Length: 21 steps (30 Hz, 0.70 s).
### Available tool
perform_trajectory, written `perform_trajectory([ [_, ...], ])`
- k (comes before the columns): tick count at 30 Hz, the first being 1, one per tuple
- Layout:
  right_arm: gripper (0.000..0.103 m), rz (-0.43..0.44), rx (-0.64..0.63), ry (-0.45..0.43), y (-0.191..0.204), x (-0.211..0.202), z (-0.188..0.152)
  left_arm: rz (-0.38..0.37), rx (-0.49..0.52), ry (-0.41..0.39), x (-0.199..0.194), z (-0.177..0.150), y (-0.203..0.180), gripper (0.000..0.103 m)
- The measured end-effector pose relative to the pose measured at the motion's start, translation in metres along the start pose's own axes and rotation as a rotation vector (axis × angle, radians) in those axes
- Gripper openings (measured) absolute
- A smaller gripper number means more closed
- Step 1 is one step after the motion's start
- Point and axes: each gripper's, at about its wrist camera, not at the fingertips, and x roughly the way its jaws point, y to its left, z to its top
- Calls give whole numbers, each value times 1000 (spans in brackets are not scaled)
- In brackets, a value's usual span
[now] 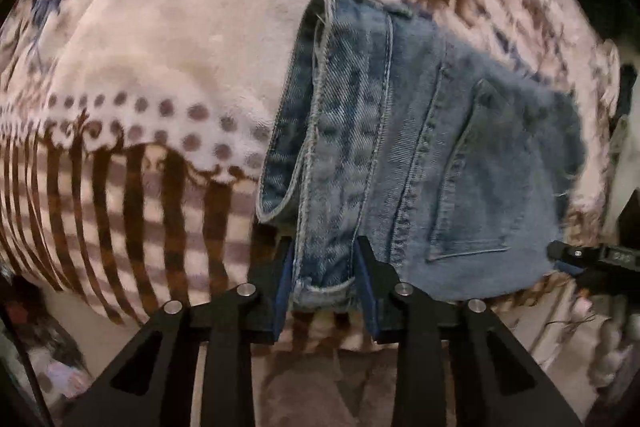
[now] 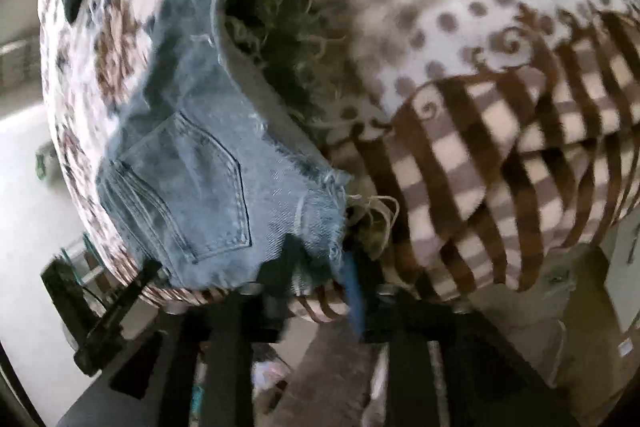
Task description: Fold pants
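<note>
Light blue denim shorts point(image 1: 460, 163) lie on a patterned blanket, back pocket up. My left gripper point(image 1: 325, 267) is shut on the waistband end at the shorts' near left corner, blue pads on both sides of the band. In the right wrist view the shorts point(image 2: 192, 179) show the back pocket and a frayed leg hem. My right gripper point(image 2: 320, 267) is shut on that frayed hem corner and lifts it slightly off the blanket. The right gripper also shows in the left wrist view point(image 1: 568, 261) at the shorts' right edge.
The blanket point(image 1: 160, 67) is cream with brown flowers, dots and brown stripes; it covers a bed whose near edge drops just below the grippers. Floor and clutter show below the edge point(image 2: 280, 367). The left gripper's black body point(image 2: 112, 307) appears at lower left.
</note>
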Motion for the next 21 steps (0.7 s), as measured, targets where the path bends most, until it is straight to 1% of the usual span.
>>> perform_trajectory([
  [1, 59, 18, 1, -21, -6, -7, -4, -12, -13, -16, -9, -1, 2, 32],
  [3, 69, 50, 25, -48, -11, -16, -9, -10, -24, -50, -21, 0, 3, 32],
  [5, 69, 112, 73, -24, -18, -9, -14, -16, -46, -72, -25, 9, 5, 32],
  [7, 69, 147, 115, -3, -20, 5, -19, -19, -80, -81, -24, 22, 8, 32],
  [9, 69, 161, 141, -17, -23, 6, -22, -36, -109, -101, -30, 35, 10, 32],
  [10, 69, 159, 141, -29, -23, 10, -21, -36, -109, -118, -34, 44, 9, 32],
  [11, 69, 156, 135, -55, -22, 4, -20, -32, -95, -127, -36, 50, 6, 32],
  [12, 69, 153, 112, -80, -27, 2, -14, -34, -85, -133, -35, 58, 4, 33],
  [14, 69, 128, 41, -111, -22, -4, 0, -39, -65, -130, -28, 71, -2, 38],
  [15, 69, 115, 3, -116, -16, -3, 10, -56, -39, -116, -20, 80, -6, 46],
  [17, 69, 88, -66, -100, -6, 3, 28, -47, -11, -103, -5, 89, -10, 48],
  [19, 69, 63, -138, -69, 3, 12, 45, -17, 19, -84, 16, 97, -9, 53],
  [20, 69, 32, -172, -64, 9, 17, 53, -21, 18, -86, 22, 99, -5, 57],
  [21, 69, 11, -194, -59, 16, 25, 60, -29, 15, -85, 27, 101, 0, 66],
])
